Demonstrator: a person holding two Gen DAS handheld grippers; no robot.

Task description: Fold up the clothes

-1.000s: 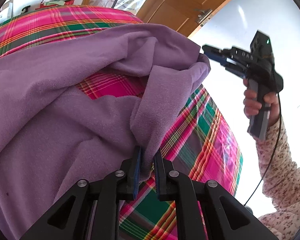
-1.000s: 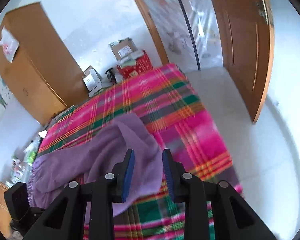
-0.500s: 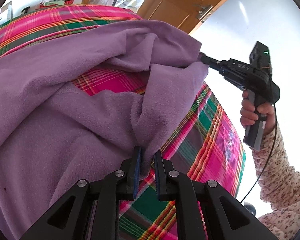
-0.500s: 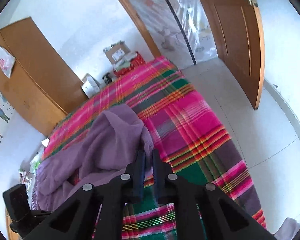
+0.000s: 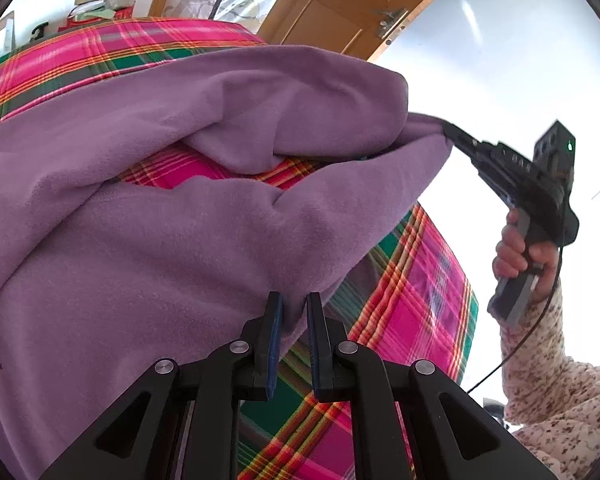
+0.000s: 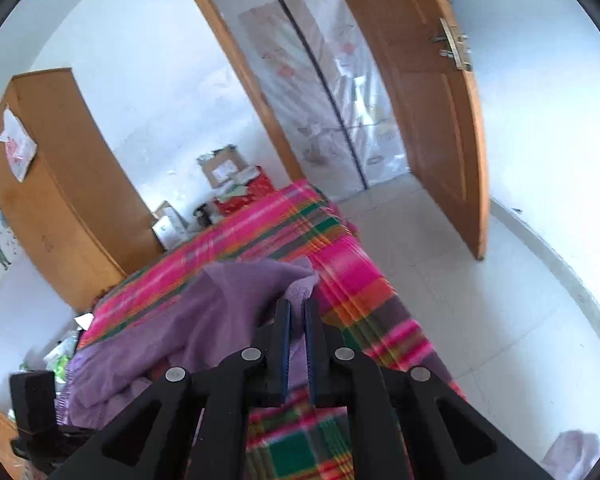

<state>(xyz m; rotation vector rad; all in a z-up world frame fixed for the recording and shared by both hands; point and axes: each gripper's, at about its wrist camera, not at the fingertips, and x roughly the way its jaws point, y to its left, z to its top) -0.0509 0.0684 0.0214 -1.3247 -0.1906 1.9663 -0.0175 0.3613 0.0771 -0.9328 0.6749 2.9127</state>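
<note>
Your left gripper [image 5: 294, 312] is clenched on the near edge of the purple fleece garment [image 5: 140, 248], its two fingers pinching a fold of the cloth between the blue pads. The garment lies spread over the bed, on the pink, green and orange plaid blanket [image 5: 420, 272], and fills most of the left wrist view; a patch of the plaid shows through a gap between its folds near the middle.

Your right gripper [image 5: 446, 132] is clamped on the garment's far right corner, which is lifted off the blanket and pulled taut toward the right. In the right wrist view the same gripper [image 6: 297, 320] shows its fingers drawn close together with purple cloth caught between them. Your right hand [image 5: 520, 252] wraps the handle, and a floral sleeve [image 5: 548, 368] covers the arm below it.

Past the bed's far end sit some cardboard boxes [image 6: 220, 168] against the wall, a wooden wardrobe [image 6: 60, 200] stands to the left, and a wooden door [image 6: 432, 100] stands open on the right.
</note>
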